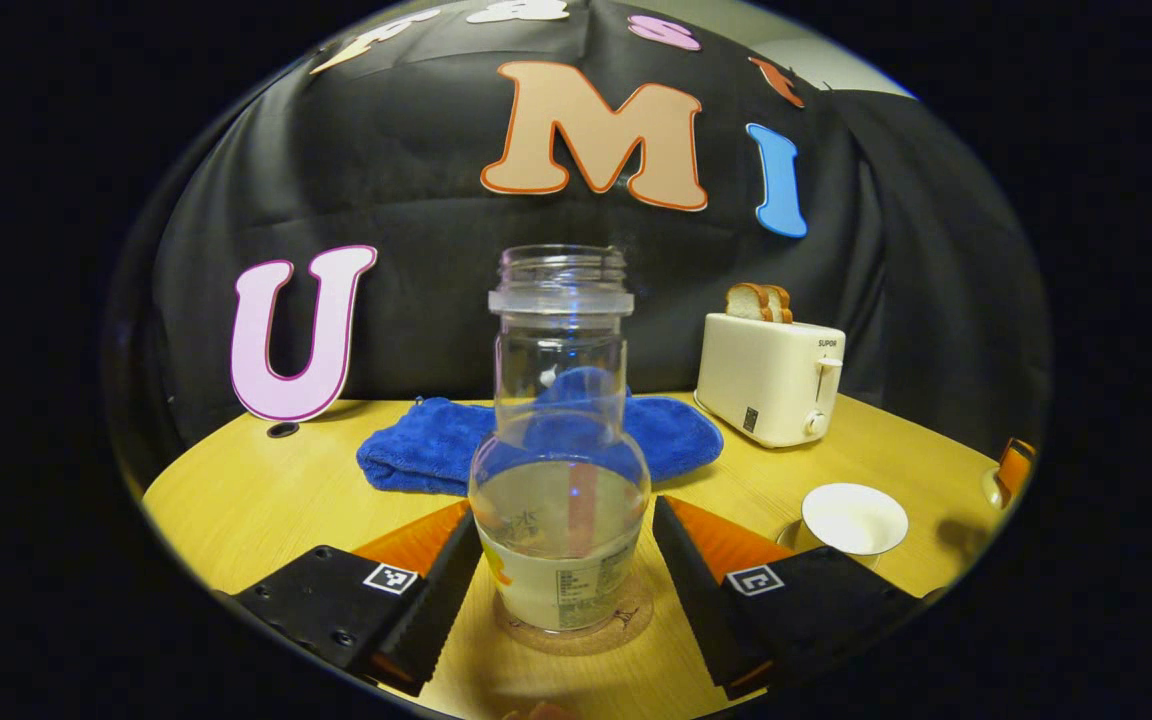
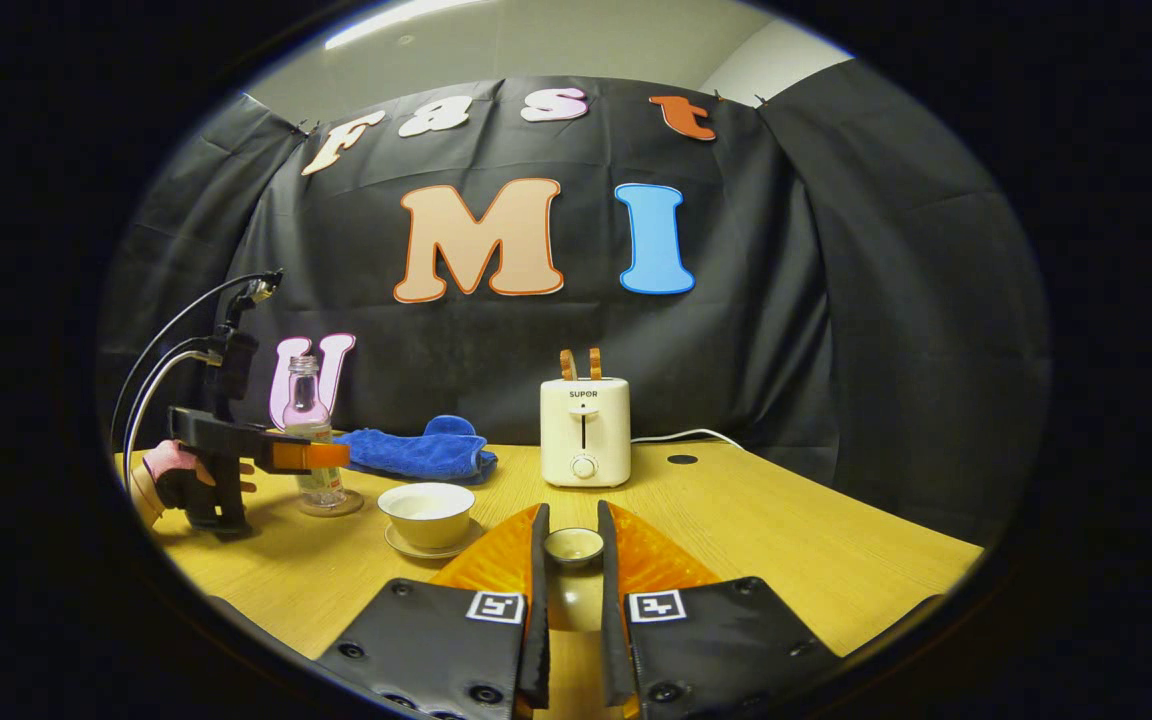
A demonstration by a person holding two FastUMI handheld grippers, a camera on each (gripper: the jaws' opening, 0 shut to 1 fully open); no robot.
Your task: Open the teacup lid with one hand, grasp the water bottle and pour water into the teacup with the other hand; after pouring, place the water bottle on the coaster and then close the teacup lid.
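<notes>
In the left gripper view a clear water bottle (image 1: 560,470), uncapped and partly filled, stands upright on a round coaster (image 1: 576,628). My left gripper (image 1: 564,540) is open around the bottle's lower body, one finger close on each side; a thin gap shows at the right finger. The white teacup (image 1: 854,518) sits uncovered on its saucer to the right. In the right gripper view my right gripper (image 2: 573,560) is shut on the teacup lid (image 2: 574,546) by its knob, held above the table in front of the teacup (image 2: 426,512). The left gripper (image 2: 311,456) and bottle (image 2: 308,430) appear at far left.
A blue towel (image 1: 416,455) lies behind the bottle. A cream toaster (image 2: 584,430) with bread slices stands at the back, its cord trailing right. A hand (image 2: 168,472) holds the left gripper at the table's left edge. The wooden table (image 2: 786,540) extends to the right.
</notes>
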